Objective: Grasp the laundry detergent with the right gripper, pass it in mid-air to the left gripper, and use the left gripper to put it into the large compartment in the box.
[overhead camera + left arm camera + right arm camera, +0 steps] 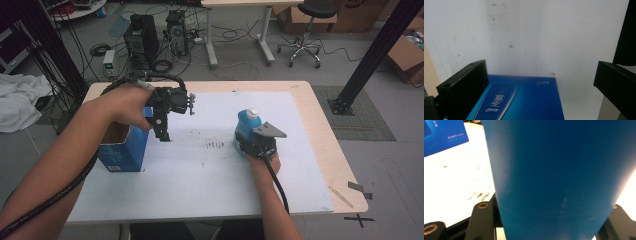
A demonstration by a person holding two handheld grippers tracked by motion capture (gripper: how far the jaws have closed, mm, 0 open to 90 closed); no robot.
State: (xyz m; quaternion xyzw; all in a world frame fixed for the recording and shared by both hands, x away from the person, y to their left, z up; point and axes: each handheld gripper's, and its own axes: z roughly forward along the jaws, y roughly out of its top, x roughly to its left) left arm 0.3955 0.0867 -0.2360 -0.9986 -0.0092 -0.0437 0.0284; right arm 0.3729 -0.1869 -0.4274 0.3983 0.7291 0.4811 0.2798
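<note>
A blue bottle with a white cap stands right of centre on the white mat. My right gripper is shut on its lower body; in the right gripper view the bottle sits tight between both jaws of the gripper. An open-topped blue box stands at the mat's left. My left gripper hangs open just right of the box, pointing down. In the left gripper view the box's printed side lies below the wide-apart jaws of the gripper, with nothing between them.
Dark specks dot the mat between the box and the bottle. The wooden table shows bare at the right edge. Behind it, on the floor, are computer towers, cables and a stool; a black post stands at the right.
</note>
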